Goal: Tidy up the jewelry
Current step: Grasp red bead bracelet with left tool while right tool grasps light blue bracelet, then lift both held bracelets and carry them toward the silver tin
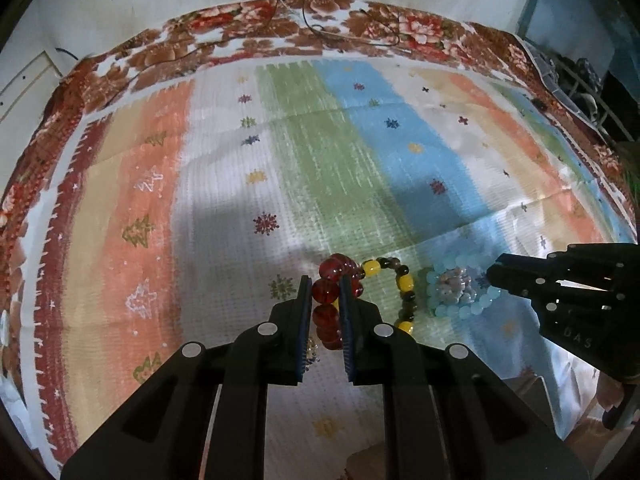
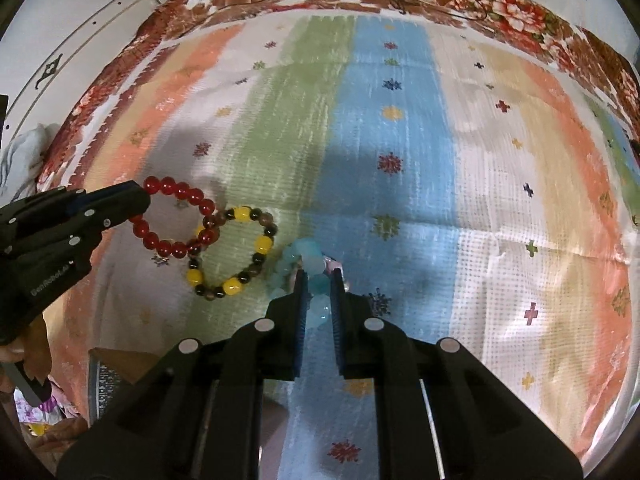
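Observation:
Three bead bracelets lie on a striped cloth (image 1: 224, 184). My left gripper (image 1: 325, 280) is shut on the red bead bracelet (image 1: 326, 294), its left end between the jaws; it also shows in the right wrist view (image 2: 176, 248). A yellow-and-brown bracelet (image 1: 400, 288) overlaps the red one and lies in the middle (image 2: 236, 256). My right gripper (image 2: 318, 276) is shut on the light blue bracelet (image 2: 316, 284), which shows with a pale beaded piece inside it in the left wrist view (image 1: 456, 290). The right gripper enters that view from the right (image 1: 494, 272).
A floral blanket (image 1: 320, 12) borders the cloth at the far edge, with thin wires (image 1: 308, 20) on it. A wall lies beyond. Fabric and small items sit past the cloth's near left edge (image 2: 60, 412).

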### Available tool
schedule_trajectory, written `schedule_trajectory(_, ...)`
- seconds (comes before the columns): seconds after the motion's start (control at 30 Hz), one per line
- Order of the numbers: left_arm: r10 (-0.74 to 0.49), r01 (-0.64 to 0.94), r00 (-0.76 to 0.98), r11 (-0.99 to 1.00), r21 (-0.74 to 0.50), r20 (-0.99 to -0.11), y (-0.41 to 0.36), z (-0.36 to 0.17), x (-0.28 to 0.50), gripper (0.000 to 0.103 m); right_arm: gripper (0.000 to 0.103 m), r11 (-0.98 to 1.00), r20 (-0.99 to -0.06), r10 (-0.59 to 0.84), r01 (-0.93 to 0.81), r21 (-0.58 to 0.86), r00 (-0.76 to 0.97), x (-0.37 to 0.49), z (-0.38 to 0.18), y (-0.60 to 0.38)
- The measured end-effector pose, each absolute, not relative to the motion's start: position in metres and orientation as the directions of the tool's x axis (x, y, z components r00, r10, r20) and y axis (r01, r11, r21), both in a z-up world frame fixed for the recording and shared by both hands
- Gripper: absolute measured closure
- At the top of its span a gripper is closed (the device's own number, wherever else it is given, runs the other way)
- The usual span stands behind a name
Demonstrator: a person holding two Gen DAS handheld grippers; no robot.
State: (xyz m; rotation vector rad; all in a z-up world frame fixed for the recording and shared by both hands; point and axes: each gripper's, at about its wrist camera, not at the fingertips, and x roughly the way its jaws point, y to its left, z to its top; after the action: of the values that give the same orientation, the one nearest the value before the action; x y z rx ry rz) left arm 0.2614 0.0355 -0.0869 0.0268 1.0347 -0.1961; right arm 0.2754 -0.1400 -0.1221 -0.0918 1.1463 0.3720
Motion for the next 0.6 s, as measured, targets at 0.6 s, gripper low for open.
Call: schedule_trajectory(0.6,-0.100,0.144,0.526,0.989,-0.027,-0.844,0.040,-0.070,0.235,0.090,0.090,0.929,-0.882,0.247,-0.358,0.097,0.401,0.252,-0.095,-0.125)
